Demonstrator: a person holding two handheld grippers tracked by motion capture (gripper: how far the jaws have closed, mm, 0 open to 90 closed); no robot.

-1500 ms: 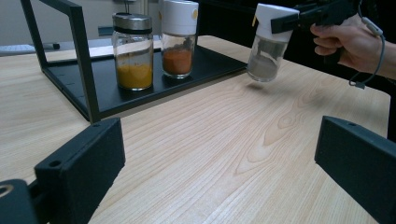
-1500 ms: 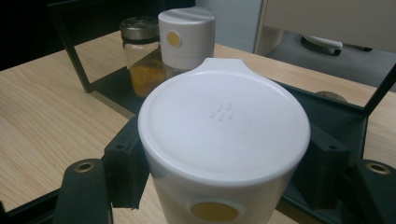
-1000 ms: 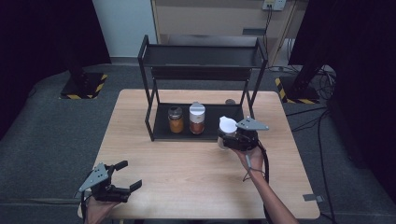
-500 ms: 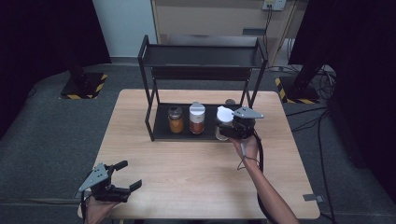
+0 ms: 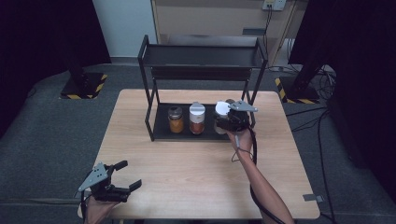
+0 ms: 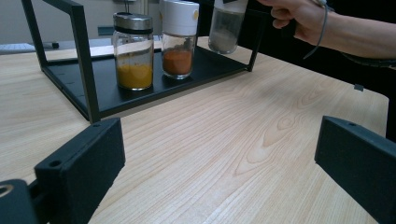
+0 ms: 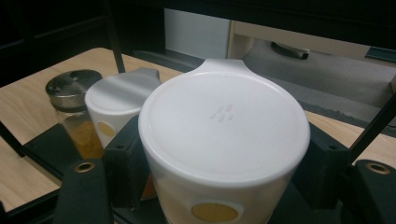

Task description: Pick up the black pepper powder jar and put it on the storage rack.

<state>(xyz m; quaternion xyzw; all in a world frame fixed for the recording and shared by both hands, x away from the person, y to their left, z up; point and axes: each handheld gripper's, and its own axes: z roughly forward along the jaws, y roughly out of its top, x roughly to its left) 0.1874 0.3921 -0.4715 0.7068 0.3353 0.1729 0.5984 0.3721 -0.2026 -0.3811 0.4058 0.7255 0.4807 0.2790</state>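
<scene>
A black two-tier rack (image 5: 201, 56) stands at the back of the wooden table. On its lower shelf (image 5: 161, 127) are a metal-lidded jar of yellow spice (image 5: 175, 119) (image 6: 134, 51) (image 7: 72, 109) and a white-capped jar of orange spice (image 5: 197, 118) (image 6: 178, 39) (image 7: 116, 105). My right gripper (image 5: 224, 119) (image 7: 219, 186) is shut on a third white-capped jar (image 5: 222, 109) (image 7: 224, 144) (image 6: 227, 25) at the shelf's right end, beside the orange jar. My left gripper (image 5: 130, 175) (image 6: 215, 163) rests open near the table's front left corner, nothing between its jaws.
The rack's black posts (image 5: 150, 112) frame the shelf. Bare tabletop (image 5: 187, 172) lies between rack and front edge. A cable (image 5: 252, 149) trails from the right gripper along the forearm. Beyond the table are stands with yellow-black bases (image 5: 81, 88).
My right gripper has carried the white-capped jar leftward and toward the rack, from the rack's right side to the shelf's right end. The left gripper has stayed put.
</scene>
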